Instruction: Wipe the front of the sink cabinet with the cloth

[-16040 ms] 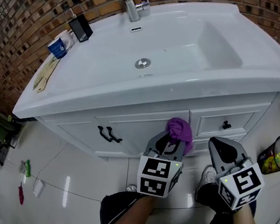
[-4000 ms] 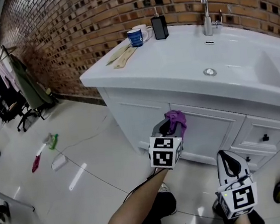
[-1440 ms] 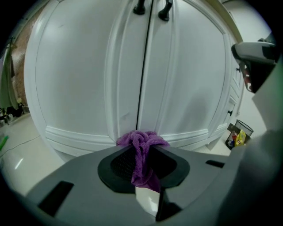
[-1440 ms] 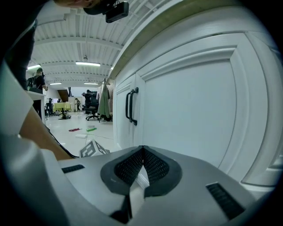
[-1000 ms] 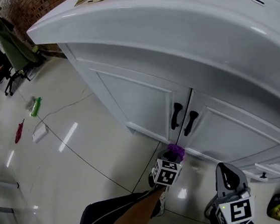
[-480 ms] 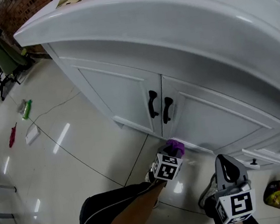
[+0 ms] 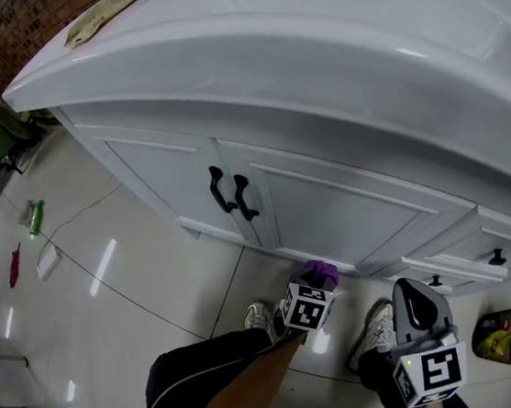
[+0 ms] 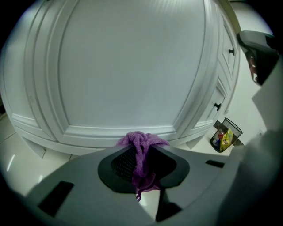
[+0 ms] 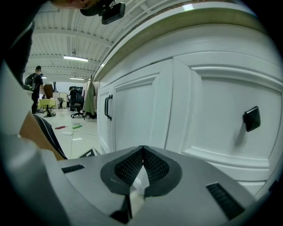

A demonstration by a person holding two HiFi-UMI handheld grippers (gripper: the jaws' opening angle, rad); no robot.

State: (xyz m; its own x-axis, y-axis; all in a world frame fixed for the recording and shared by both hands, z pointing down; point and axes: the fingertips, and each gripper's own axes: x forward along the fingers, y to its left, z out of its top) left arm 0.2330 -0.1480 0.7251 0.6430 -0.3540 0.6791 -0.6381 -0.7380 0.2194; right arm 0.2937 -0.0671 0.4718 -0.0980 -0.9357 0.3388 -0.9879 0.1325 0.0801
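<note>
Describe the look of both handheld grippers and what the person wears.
The left gripper and right gripper are alike: grey plastic bodies tapering to two jaws lined with black mesh-textured pads, each carrying a white cube printed with black square markers. No cables show. The person wears dark trousers and pale sneakers; the left forearm is sleeveless.

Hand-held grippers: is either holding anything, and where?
The left hand-held gripper pinches the purple cloth at a bunched fold; the right hand-held gripper holds nothing.

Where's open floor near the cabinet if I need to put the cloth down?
Bare tiles lie left of the door handles, between the cabinet base and the floor litter. Under the drawers it's crowded: shoes, right gripper, waste basket.
</note>
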